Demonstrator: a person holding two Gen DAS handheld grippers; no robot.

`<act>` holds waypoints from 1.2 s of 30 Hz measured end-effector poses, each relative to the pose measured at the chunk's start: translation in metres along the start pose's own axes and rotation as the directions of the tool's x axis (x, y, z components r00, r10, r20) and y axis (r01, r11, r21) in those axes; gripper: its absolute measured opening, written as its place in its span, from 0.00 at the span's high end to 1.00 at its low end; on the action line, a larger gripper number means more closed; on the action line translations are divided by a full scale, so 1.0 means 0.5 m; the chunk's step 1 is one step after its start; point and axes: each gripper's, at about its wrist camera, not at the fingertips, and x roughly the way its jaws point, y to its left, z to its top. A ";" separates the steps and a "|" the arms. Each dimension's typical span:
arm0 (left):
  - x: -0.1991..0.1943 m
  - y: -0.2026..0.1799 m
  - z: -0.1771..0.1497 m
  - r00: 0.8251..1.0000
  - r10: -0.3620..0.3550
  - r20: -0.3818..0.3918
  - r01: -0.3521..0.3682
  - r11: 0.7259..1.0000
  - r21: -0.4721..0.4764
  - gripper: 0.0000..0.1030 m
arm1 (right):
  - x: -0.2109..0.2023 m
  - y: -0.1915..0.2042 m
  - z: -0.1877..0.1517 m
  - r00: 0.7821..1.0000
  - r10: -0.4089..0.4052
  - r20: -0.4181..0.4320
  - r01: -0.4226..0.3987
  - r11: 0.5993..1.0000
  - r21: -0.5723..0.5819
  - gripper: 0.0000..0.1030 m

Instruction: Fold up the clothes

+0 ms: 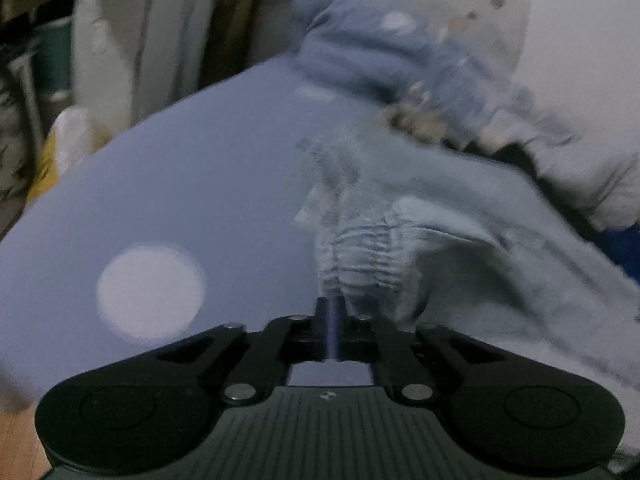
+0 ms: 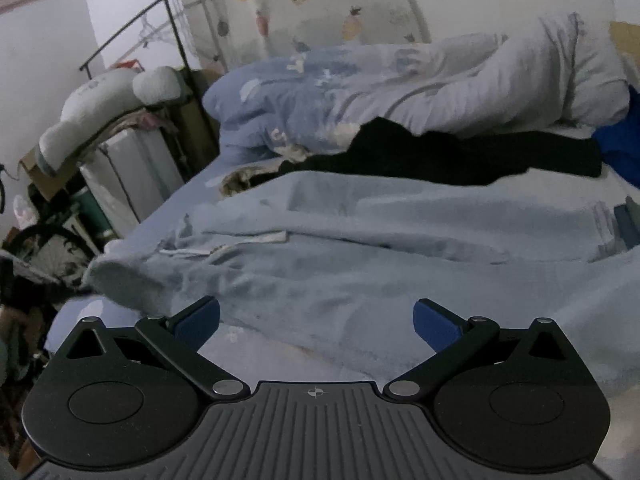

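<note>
A pale blue fleece garment (image 2: 360, 248) lies spread across the bed, its ribbed cuff (image 1: 362, 256) bunched up in the left wrist view. My left gripper (image 1: 331, 312) is shut on that cuff, and the cloth (image 1: 480, 240) trails off to the right. The right gripper (image 2: 316, 320) is wide open just above the near edge of the garment, with nothing between its blue pads (image 2: 198, 322). A sleeve end (image 2: 120, 280) hangs toward the bed's left edge.
A blue bedsheet (image 1: 180, 184) with a white dot covers the bed. A black garment (image 2: 440, 156) and a rumpled blue-white duvet (image 2: 340, 80) lie at the back. Left of the bed stand white boxes (image 2: 132, 168), a metal rack (image 2: 176, 40) and clutter.
</note>
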 end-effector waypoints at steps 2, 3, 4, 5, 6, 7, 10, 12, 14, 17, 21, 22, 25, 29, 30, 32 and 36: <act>0.000 -0.004 -0.003 1.000 -0.004 0.001 0.004 1.000 -0.003 0.96 | -0.002 -0.002 -0.004 1.000 0.000 -0.003 0.000 1.000 0.001 0.00; 0.001 -0.006 -0.005 1.000 -0.005 0.002 0.005 1.000 -0.004 0.91 | -0.002 -0.003 -0.007 1.000 -0.001 -0.005 0.001 1.000 0.001 0.00; 0.001 -0.008 -0.006 1.000 -0.007 0.003 0.007 1.000 -0.006 0.82 | -0.003 -0.004 -0.009 1.000 -0.001 -0.007 0.001 1.000 0.002 0.00; 0.001 -0.010 -0.008 1.000 -0.009 0.003 0.009 1.000 -0.007 0.79 | -0.002 -0.005 -0.011 1.000 -0.001 -0.008 0.001 1.000 0.001 0.00; 0.001 -0.012 -0.010 1.000 -0.011 0.004 0.011 1.000 -0.009 0.71 | 0.002 -0.004 -0.013 1.000 0.001 -0.010 -0.001 1.000 -0.002 0.00; 0.002 -0.014 -0.011 1.000 -0.013 0.005 0.013 1.000 -0.010 0.54 | 0.006 -0.002 -0.014 1.000 0.005 -0.012 -0.006 1.000 -0.010 0.00; 0.002 -0.019 -0.016 1.000 -0.018 0.007 0.018 1.000 -0.014 0.23 | 0.057 0.030 -0.031 1.000 0.019 -0.021 -0.021 0.994 -0.109 0.00; 0.003 -0.023 -0.019 1.000 -0.022 0.008 0.022 1.000 -0.017 0.23 | 0.095 0.054 -0.045 0.999 0.027 -0.028 -0.032 0.983 -0.181 0.00; 0.003 -0.027 -0.022 1.000 -0.025 0.010 0.026 0.999 -0.020 0.23 | 0.132 0.078 -0.058 0.999 0.034 -0.036 -0.042 0.967 -0.253 0.00; 0.021 -0.014 -0.018 0.998 -0.058 0.019 0.060 0.992 -0.114 0.23 | 0.189 0.114 -0.078 0.998 0.044 -0.049 -0.059 0.932 -0.357 0.01; 0.036 0.004 -0.009 0.994 -0.093 0.050 0.102 0.968 -0.231 0.23 | 0.293 0.186 -0.126 0.996 0.029 -0.079 -0.065 0.863 -0.501 0.08; 0.038 0.008 -0.006 0.993 -0.100 0.059 0.111 0.961 -0.253 0.23 | 0.323 0.195 -0.135 0.996 0.009 -0.087 -0.054 0.842 -0.537 0.10; 0.051 0.013 0.005 0.992 -0.111 0.058 0.123 0.946 -0.301 0.23 | 0.402 0.204 -0.149 0.993 -0.069 -0.096 -0.003 0.794 -0.608 0.20; 0.078 0.002 0.016 0.994 -0.101 0.034 0.106 0.939 -0.327 0.23 | 0.471 0.195 -0.154 0.985 -0.140 -0.100 0.042 0.757 -0.652 0.27; 0.084 0.000 0.018 0.995 -0.096 0.028 0.100 0.937 -0.336 0.24 | 0.480 0.193 -0.155 0.985 -0.139 -0.100 0.039 0.750 -0.660 0.27; 0.095 0.006 0.021 0.997 -0.082 0.016 0.082 0.930 -0.360 0.42 | 0.478 0.196 -0.154 0.986 -0.129 -0.106 0.025 0.739 -0.673 0.35; 0.093 0.026 0.023 0.998 -0.058 0.000 0.053 0.913 -0.406 0.67 | 0.461 0.204 -0.152 0.987 -0.107 -0.121 -0.008 0.717 -0.697 0.87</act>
